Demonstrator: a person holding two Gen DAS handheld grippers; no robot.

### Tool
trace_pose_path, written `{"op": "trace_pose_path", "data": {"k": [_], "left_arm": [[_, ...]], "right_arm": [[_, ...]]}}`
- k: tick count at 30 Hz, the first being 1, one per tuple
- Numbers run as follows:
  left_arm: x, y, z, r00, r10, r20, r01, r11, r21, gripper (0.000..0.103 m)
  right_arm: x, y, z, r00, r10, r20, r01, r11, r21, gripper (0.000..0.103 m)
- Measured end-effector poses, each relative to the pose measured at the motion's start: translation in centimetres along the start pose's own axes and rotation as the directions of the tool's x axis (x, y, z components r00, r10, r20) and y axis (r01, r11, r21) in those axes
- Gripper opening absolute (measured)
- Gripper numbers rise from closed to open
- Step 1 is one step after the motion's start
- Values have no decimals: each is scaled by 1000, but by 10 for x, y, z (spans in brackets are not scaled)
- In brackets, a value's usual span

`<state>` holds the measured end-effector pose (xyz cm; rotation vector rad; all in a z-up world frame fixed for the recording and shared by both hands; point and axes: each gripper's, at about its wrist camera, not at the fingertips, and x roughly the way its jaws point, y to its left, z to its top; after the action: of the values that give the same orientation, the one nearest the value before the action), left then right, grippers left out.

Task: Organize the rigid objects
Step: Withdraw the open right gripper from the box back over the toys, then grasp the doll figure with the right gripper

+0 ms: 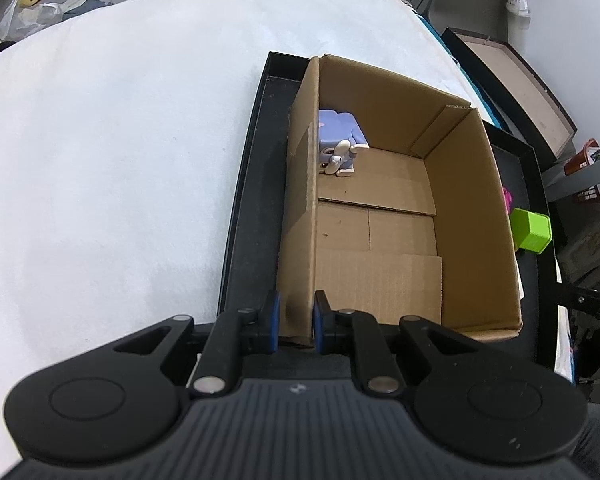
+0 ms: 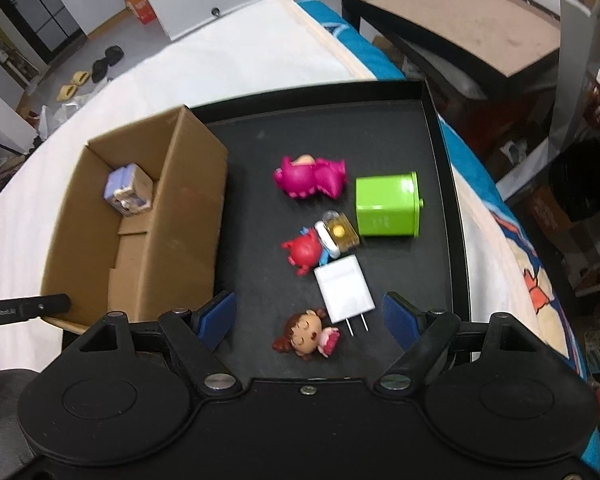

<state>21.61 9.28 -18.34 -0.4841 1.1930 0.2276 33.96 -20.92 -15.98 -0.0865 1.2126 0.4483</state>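
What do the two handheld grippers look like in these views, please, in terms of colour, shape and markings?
Both look alike. The left gripper and right gripper have matte black bodies with two round raised discs, silver pivot bolts, angled black linkage arms and blue pads. The left body shows ribbed grooves. No cables or sleeves are visible.

pink toy [image 1: 507, 197] mostly hidden behind cardboard box [image 1: 476, 216] wall, green box [image 1: 531, 230] partly too.
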Motion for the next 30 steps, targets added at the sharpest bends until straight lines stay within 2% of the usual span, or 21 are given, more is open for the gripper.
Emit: {"op": "trace_pose_path", "data": {"k": [13,26,28,30], "left_arm": [[3,-3,0,1000,5,-2,-5,999,40,13],[4,-13,-2,999,33,19,-35,993,110,12],[4,-15,-3,999,39,21,-42,991,123,12],[5,-17,-3,999,46,23,-49,989,138,12]], "right_arm": [[34,-8,-16,995,-1,-97,14,991,131,77],[58,-1,-13,990,-40,-135,66,979,191,77],[63,-1,-13,988,-51,-147,79,978,192,71],[70,-2,-14,985,-53,-167,86,977,196,44]]}}
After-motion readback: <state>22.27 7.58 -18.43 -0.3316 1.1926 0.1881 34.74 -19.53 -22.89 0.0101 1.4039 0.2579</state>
